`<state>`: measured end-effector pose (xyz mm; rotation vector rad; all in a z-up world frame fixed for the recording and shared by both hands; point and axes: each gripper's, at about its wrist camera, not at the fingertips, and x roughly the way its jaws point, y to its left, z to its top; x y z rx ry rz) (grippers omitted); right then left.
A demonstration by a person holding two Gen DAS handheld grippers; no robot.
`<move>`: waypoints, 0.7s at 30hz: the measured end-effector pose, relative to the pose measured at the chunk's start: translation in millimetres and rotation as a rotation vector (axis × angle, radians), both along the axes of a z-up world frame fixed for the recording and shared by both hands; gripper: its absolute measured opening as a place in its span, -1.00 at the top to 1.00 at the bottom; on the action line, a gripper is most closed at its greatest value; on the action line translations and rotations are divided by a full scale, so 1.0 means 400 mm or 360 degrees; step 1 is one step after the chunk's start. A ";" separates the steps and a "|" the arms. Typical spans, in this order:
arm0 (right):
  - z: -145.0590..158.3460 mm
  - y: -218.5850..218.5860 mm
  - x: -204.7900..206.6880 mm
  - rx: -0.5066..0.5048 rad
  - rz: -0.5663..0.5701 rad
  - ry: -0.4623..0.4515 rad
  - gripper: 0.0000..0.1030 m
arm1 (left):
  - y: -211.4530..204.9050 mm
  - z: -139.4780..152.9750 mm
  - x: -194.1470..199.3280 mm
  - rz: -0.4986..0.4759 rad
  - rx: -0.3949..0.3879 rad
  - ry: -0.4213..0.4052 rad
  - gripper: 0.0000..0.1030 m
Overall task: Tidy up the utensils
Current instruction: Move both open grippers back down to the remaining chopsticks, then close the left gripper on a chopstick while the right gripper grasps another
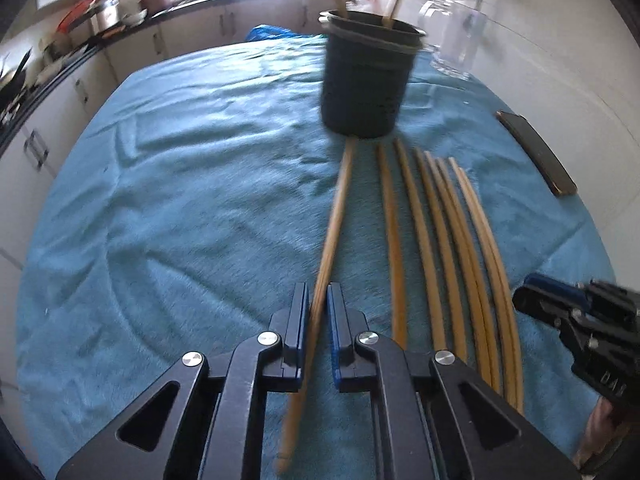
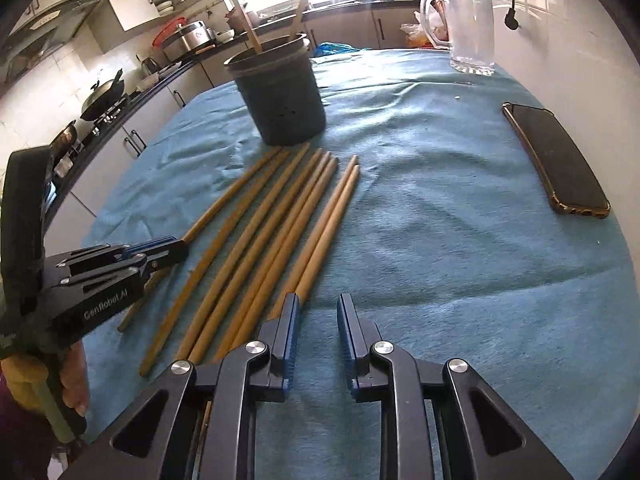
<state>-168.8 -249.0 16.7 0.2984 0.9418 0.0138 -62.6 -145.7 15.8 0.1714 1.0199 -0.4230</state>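
My left gripper (image 1: 318,300) is shut on a wooden chopstick (image 1: 334,216), the leftmost one; its tip points at the dark utensil holder (image 1: 366,80). Several more chopsticks (image 1: 444,240) lie side by side on the blue cloth to its right. The holder has two chopsticks standing in it. In the right wrist view, my right gripper (image 2: 318,312) is open and empty, just right of the chopstick row (image 2: 272,240), with the holder (image 2: 280,96) ahead. The left gripper (image 2: 168,250) shows there at the left, closed on the outer chopstick.
A black phone (image 2: 556,160) lies on the blue cloth (image 2: 440,240) at the right. A glass pitcher (image 2: 470,28) stands at the far right edge. Kitchen counters with pots and a wok run along the left beyond the table.
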 end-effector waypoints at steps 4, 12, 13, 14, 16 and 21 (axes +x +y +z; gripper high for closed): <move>-0.001 0.026 0.001 -0.0054 0.0025 -0.0006 0.59 | 0.040 0.000 -0.011 0.0100 -0.0087 0.0078 0.85; 0.003 0.056 0.043 -0.0172 -0.0023 0.0058 0.64 | 0.052 0.000 -0.042 0.0195 -0.0130 0.0153 0.85; 0.002 0.050 0.043 -0.0151 -0.0035 0.0065 0.78 | 0.055 0.000 -0.042 0.0210 -0.0155 0.0183 0.85; 0.000 0.042 0.040 -0.0140 -0.0043 0.0080 0.82 | 0.062 -0.001 -0.045 0.0228 -0.0188 0.0222 0.85; -0.004 0.021 0.023 -0.0115 -0.0041 0.0097 0.82 | 0.079 -0.001 -0.051 0.0258 -0.0247 0.0293 0.85; -0.005 -0.047 -0.042 -0.0195 -0.0047 0.0183 0.77 | 0.110 -0.002 -0.059 0.0257 -0.0329 0.0470 0.85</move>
